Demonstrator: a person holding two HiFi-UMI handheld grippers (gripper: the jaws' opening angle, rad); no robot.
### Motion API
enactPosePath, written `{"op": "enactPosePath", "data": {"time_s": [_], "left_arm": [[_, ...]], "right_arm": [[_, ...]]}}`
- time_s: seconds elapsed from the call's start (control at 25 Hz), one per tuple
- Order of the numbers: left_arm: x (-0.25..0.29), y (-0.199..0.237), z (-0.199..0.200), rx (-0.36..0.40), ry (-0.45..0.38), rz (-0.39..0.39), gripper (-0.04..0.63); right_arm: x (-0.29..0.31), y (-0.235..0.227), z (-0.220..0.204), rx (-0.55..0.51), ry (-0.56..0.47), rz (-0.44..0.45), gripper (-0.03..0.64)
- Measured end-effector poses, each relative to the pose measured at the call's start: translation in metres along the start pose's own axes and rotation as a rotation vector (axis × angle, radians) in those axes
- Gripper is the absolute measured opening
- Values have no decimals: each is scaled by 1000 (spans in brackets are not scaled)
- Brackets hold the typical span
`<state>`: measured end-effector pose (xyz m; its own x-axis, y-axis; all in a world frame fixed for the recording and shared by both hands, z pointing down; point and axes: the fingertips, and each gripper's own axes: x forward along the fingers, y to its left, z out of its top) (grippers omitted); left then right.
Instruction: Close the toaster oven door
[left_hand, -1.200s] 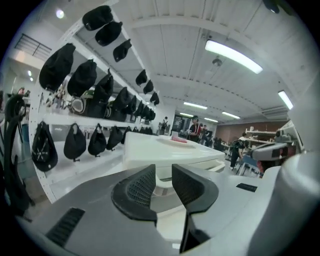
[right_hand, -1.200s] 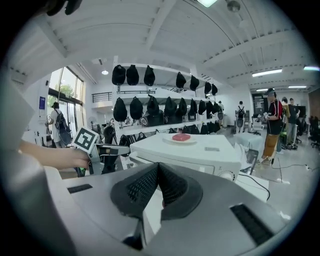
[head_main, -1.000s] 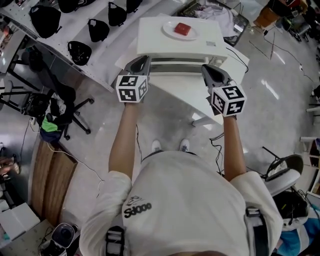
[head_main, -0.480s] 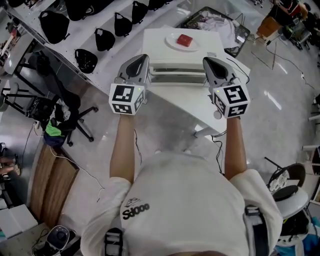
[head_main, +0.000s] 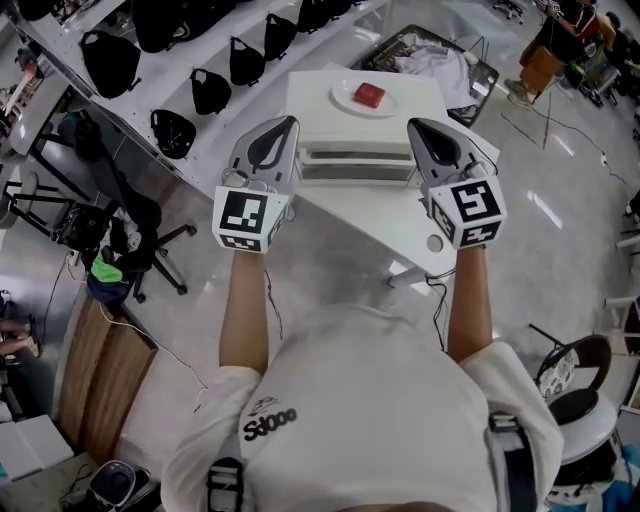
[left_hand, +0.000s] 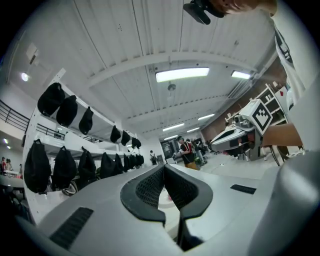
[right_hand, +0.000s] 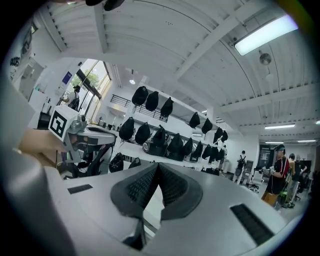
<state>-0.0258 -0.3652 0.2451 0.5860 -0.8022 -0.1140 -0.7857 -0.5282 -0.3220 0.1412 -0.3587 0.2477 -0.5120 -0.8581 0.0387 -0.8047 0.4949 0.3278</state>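
while both grippers flank the oven (head_main: 365, 125) front, this reads as the closing push on the door (head_main: 355, 165); the oven sits on the white table (head_main: 400, 215) dead ahead of the person, with the door showing as a banded strip along its near face; from above it looks close to upright, but i can't tell if it's seated; left gripper (head_main: 288, 125) is at the strip's left end, right gripper (head_main: 418, 128) at its right end, contact unclear; both sets of jaws are pinched tip to tip with nothing in them, so they'd work as blunt pushers, not clamps; next move calls for an even, level press from both ends so the door goes home square, gentle enough not to slide the oven or shake the plate (head_main: 342, 98) and red block (head_main: 369, 95) on top; oven is a smooth white box with hard flat faces; pads (left_hand: 149, 187) are dark, dimpled, rubbery-looking, set in smooth grey shells
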Motion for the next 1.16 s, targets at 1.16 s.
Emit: {"op": "enactPosePath", "data": {"time_s": [1.16], "left_arm": [[-6, -5, -1, -7, 44, -3, 18]], "right_arm": [[-5, 6, -16, 12, 46, -3, 8]]}}
